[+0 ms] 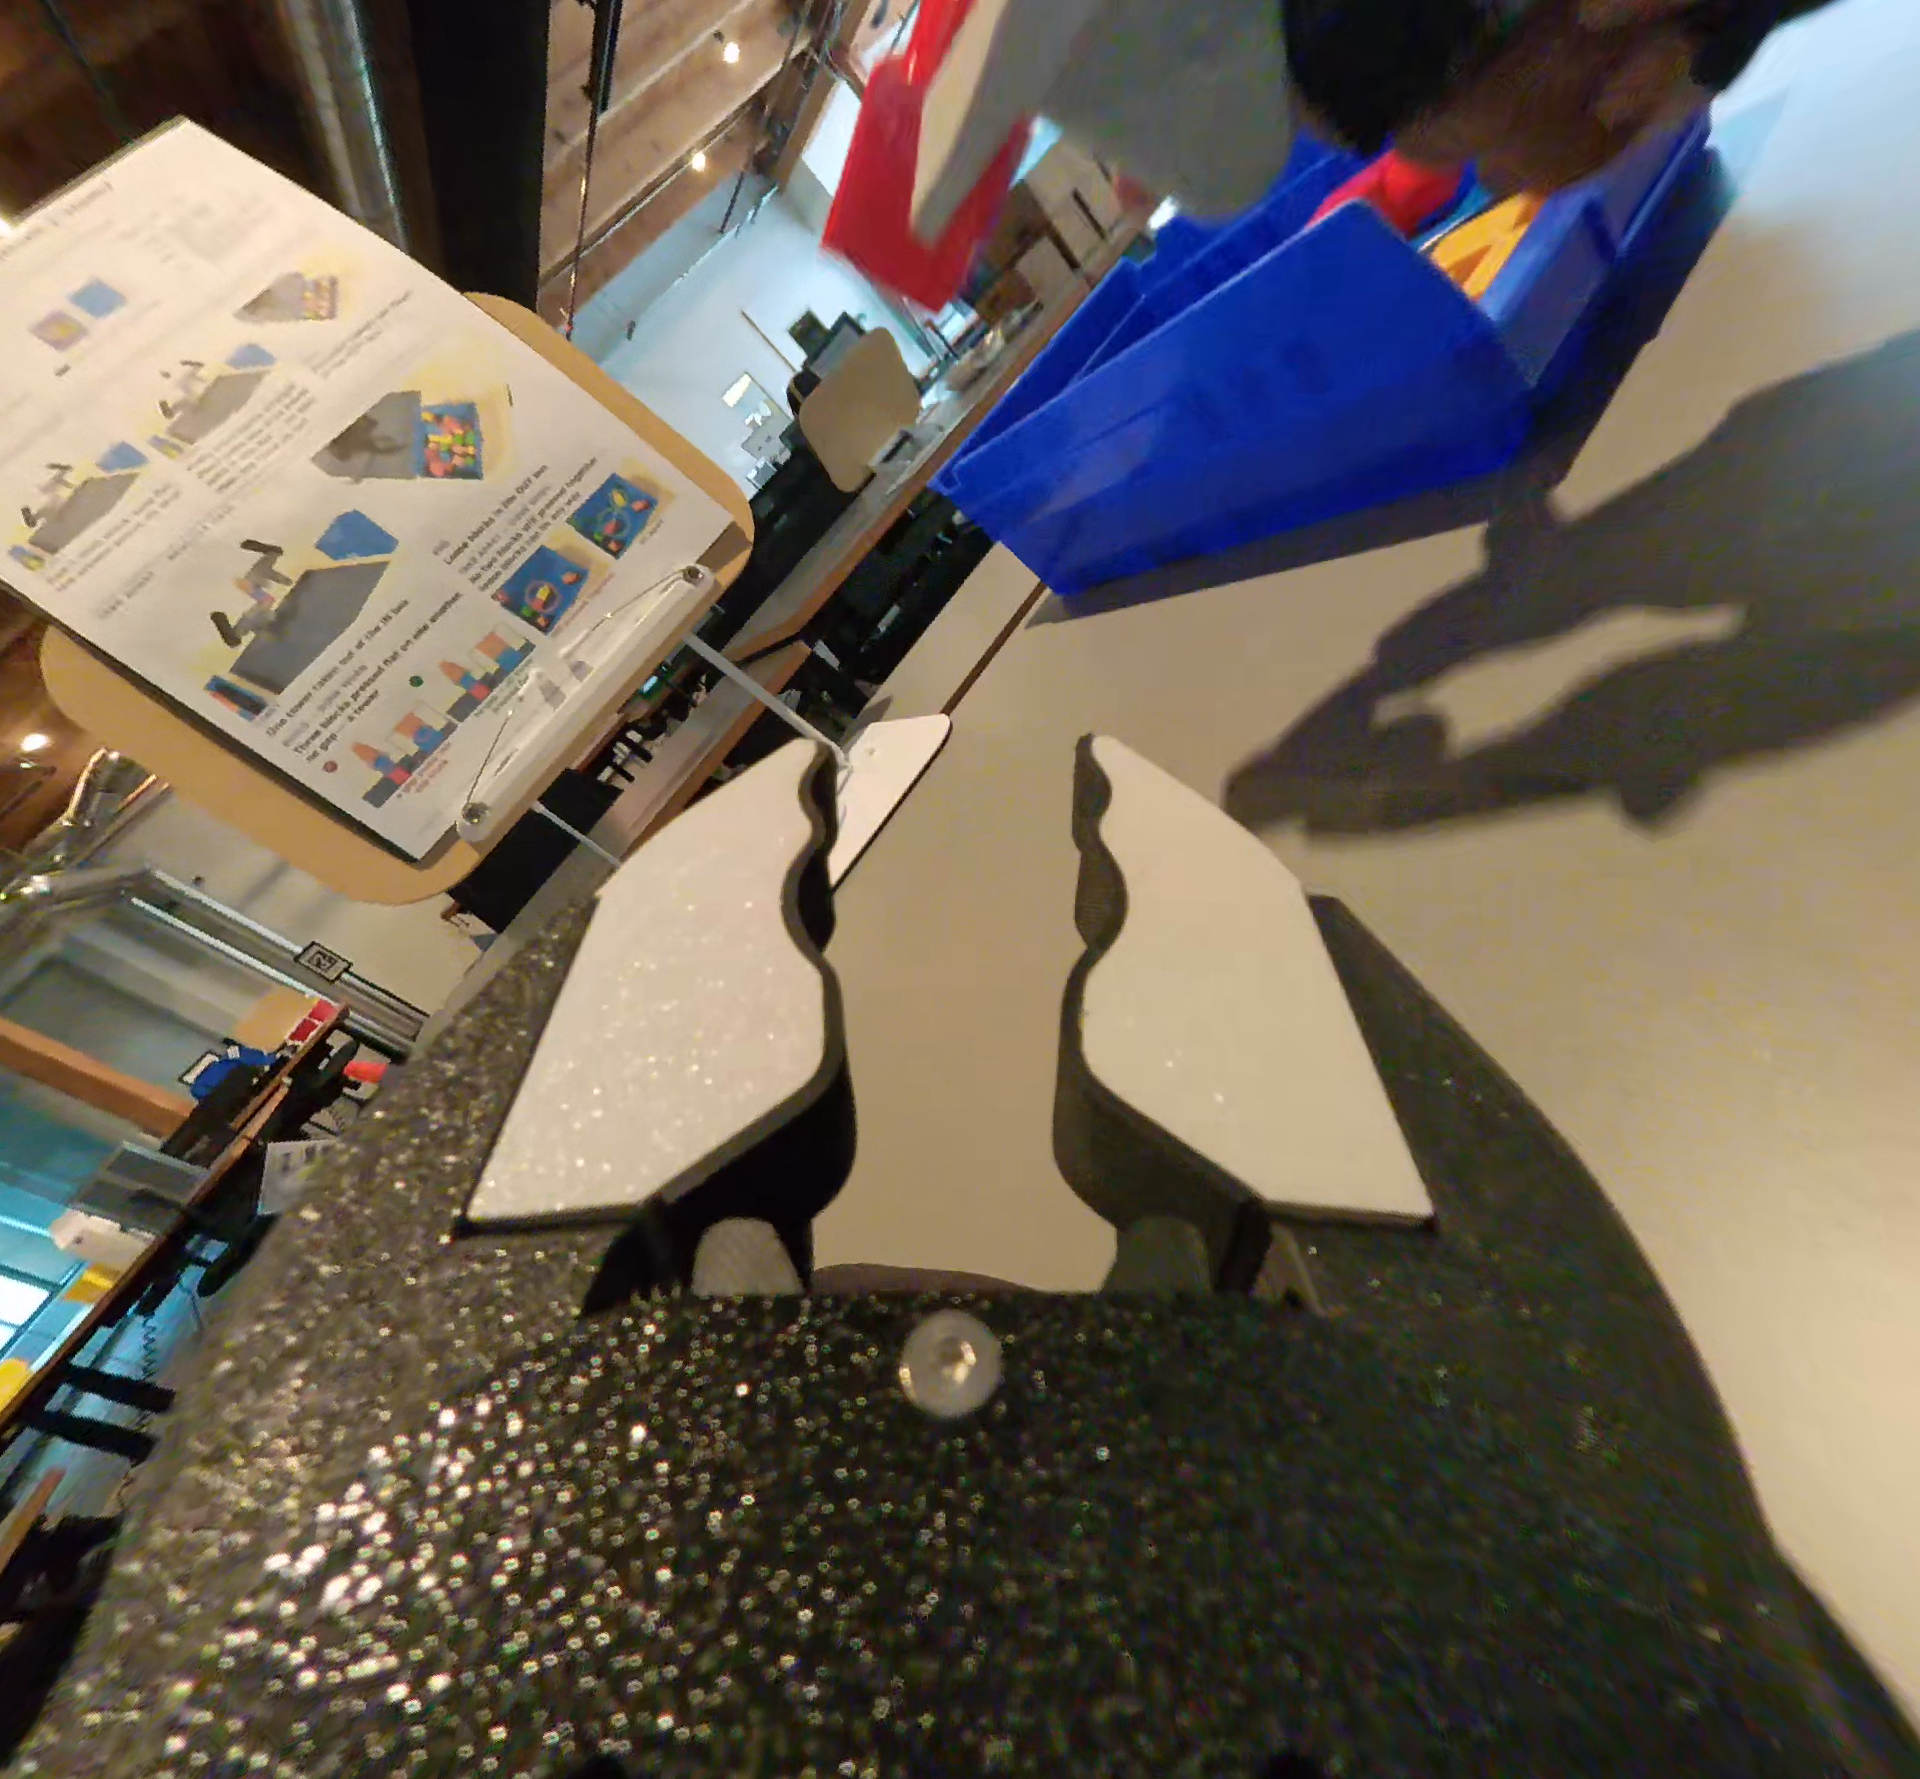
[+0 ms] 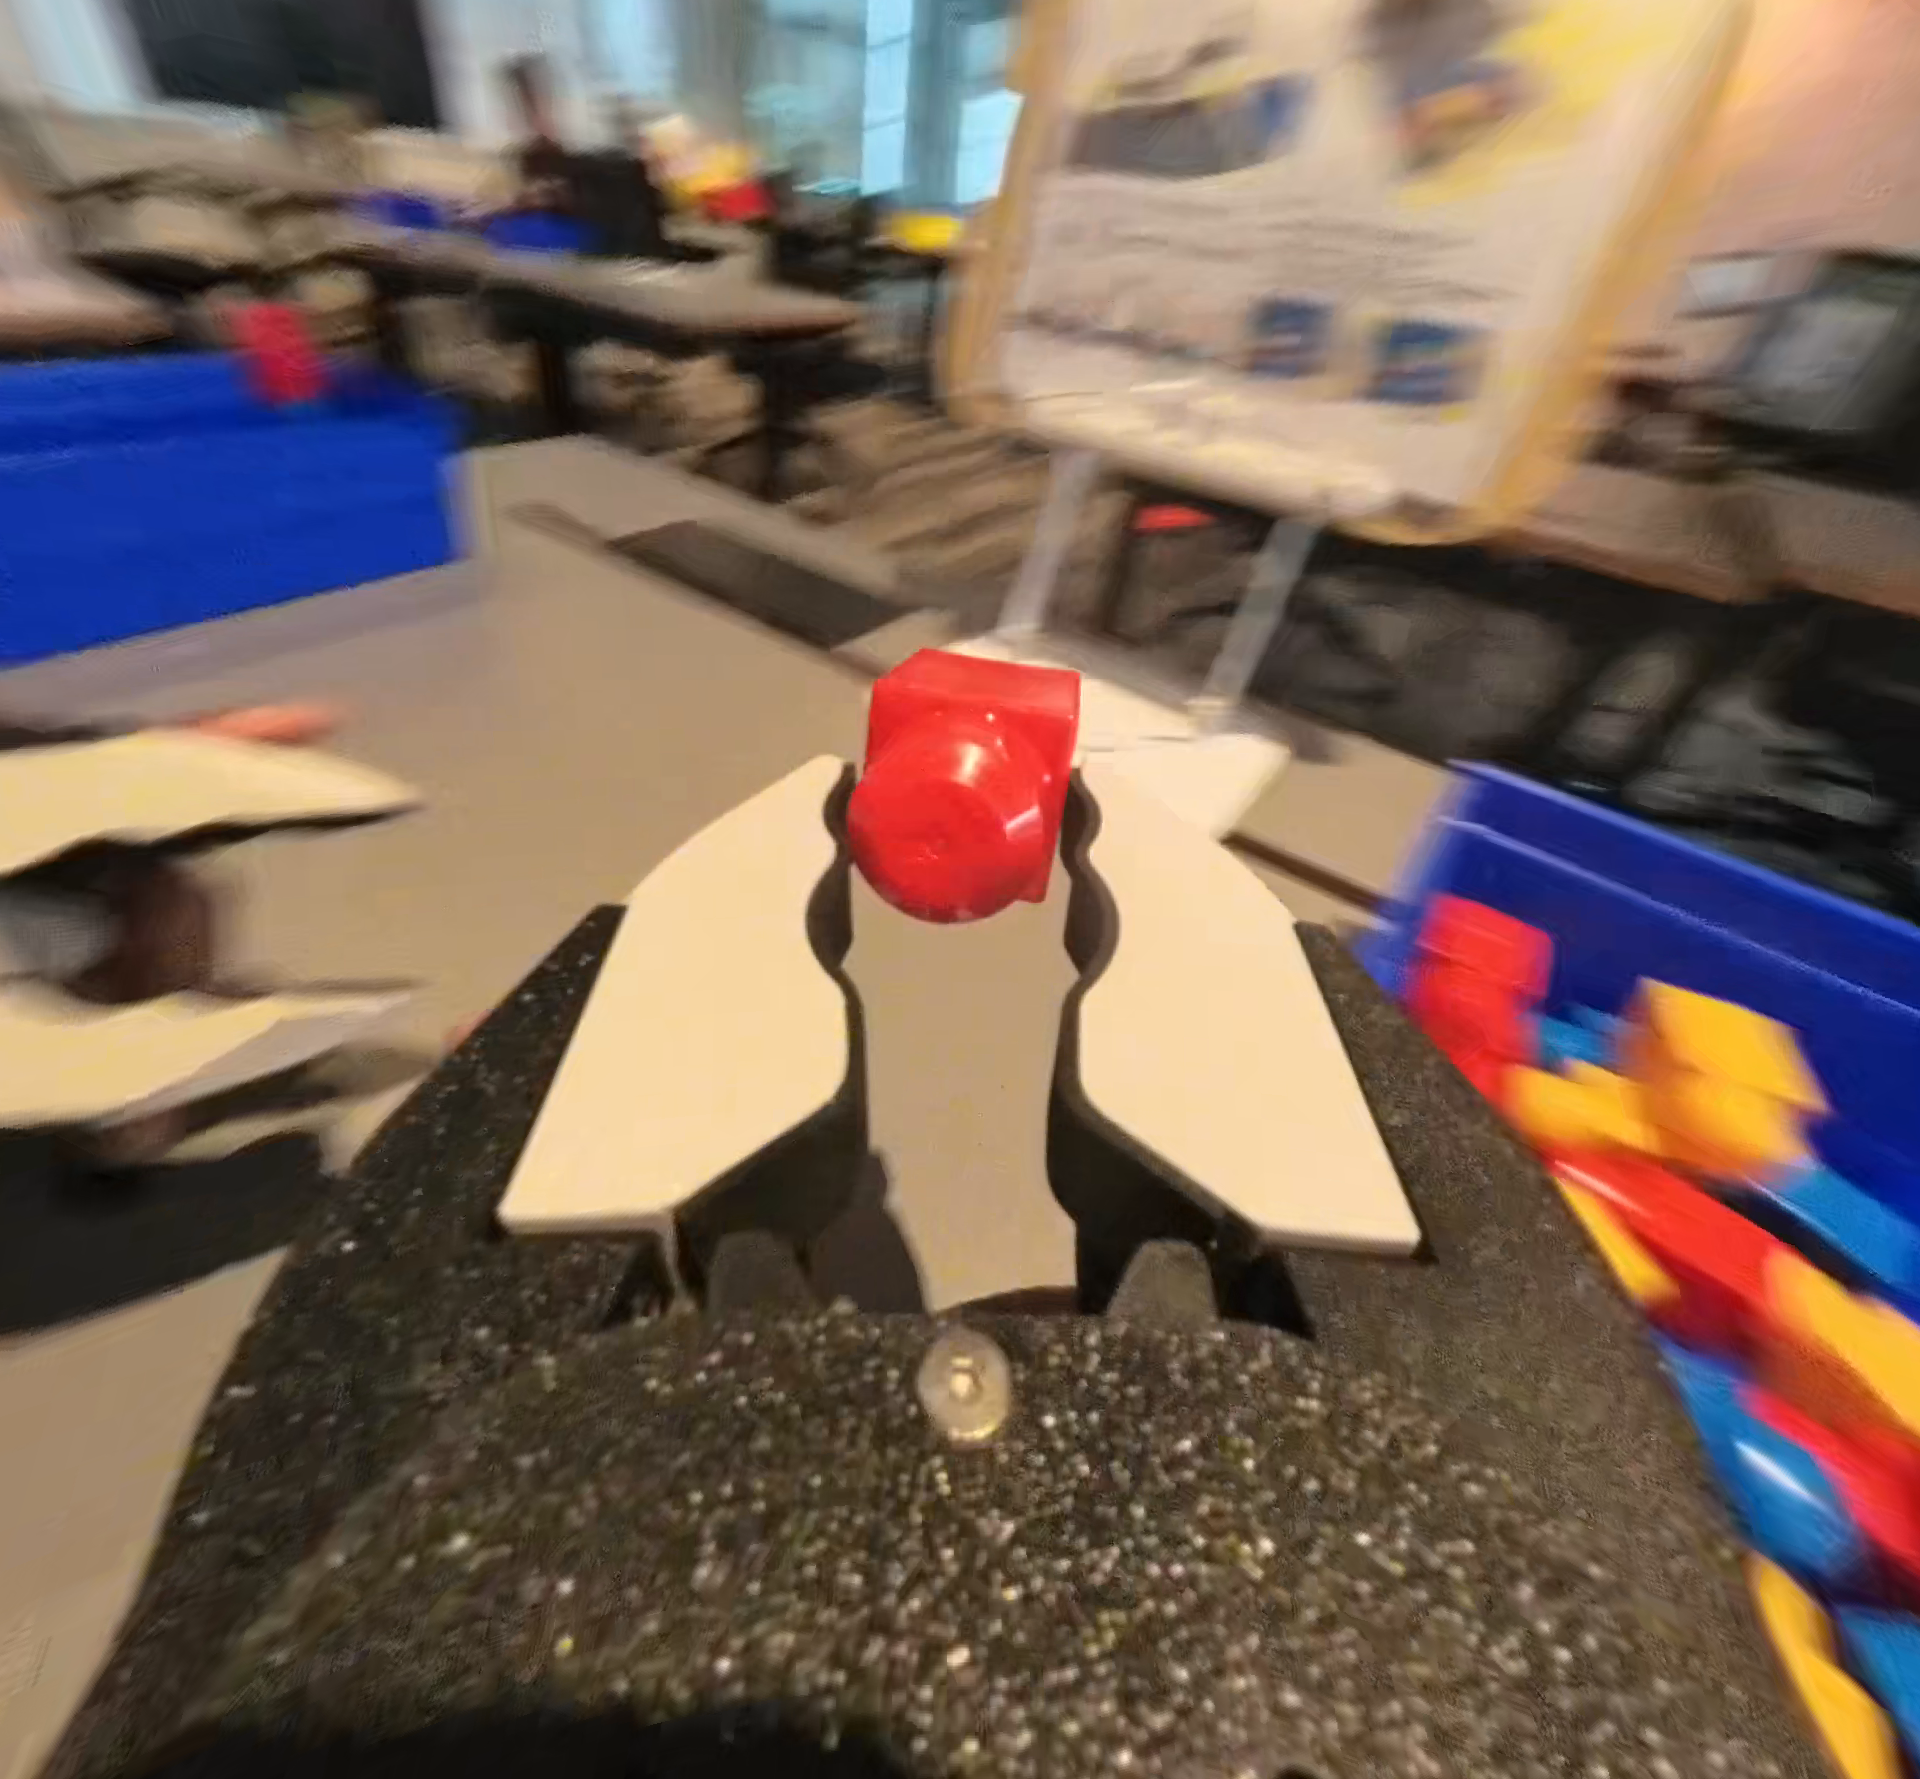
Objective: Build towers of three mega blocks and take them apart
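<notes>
My right gripper is shut on a small red mega block, held at the fingertips above the grey table with its stud facing the camera. My left gripper is open and empty over the table. It appears blurred at the left edge of the right wrist view. The right gripper and a hand show blurred at the top of the left wrist view, with the red block. Loose red, yellow and blue blocks lie in a blue bin on the right.
Blue bins stand on the table ahead of the left gripper, one holding red and yellow blocks. Another blue bin is at far left. An instruction sheet on a stand rises at the table's far edge.
</notes>
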### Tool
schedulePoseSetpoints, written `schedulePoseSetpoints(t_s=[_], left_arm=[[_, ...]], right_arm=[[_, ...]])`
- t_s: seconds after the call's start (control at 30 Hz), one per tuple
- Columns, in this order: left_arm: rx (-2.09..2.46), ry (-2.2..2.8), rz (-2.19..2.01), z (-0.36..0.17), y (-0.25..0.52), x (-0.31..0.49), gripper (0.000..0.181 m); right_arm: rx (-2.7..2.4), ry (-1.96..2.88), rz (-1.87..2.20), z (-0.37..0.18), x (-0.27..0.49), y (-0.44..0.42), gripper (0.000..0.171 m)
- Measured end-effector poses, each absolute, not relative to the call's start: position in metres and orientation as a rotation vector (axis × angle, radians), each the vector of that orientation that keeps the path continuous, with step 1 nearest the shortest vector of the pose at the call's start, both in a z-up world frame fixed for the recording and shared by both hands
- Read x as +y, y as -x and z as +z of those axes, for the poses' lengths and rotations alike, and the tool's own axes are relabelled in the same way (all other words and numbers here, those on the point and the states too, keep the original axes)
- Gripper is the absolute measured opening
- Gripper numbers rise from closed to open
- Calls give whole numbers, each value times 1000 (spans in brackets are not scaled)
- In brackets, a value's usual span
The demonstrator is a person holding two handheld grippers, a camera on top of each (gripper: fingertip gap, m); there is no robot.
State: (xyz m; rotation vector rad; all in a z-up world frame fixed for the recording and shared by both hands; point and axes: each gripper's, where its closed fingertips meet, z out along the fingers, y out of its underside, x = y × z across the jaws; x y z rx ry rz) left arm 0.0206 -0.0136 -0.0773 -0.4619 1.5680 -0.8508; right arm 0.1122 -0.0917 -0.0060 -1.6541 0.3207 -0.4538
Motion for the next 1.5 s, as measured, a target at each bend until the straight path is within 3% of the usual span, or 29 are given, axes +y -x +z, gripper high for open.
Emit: schedulePoseSetpoints(t_s=[0.03,0.1,0.23,0.37,0.57,0.77,1.03,1.23,1.37,1.5], left_arm=[[1576,464,-848,-79,-21,-14,42],[1598,455,-849,-83,-21,-19,41],[1629,403,-829,-87,-19,-29,38],[1631,403,-828,-87,-19,-29,38],[1619,475,-827,-87,-22,-15,37],[1555,619,-804,-81,-28,15,37],[1421,867,-864,-62,-27,76,37],[1259,1029,-753,-9,-8,179,46],[1106,1217,-693,24,20,301,49],[1038,1468,-583,23,51,432,62]], right_arm=[[420,1604,-551,-1,-114,-137,38],[594,1577,-715,-8,-157,-182,38],[766,1599,-682,-34,-196,-216,59],[715,1469,-659,-8,-198,-204,60],[334,1368,-506,21,-123,-123,45],[58,1689,-315,-55,-14,-43,48],[143,1813,-58,-109,7,-34,49],[165,1797,-20,-108,4,-35,46],[165,1806,-10,-109,5,-34,46],[166,1822,3,-111,6,-34,45]])
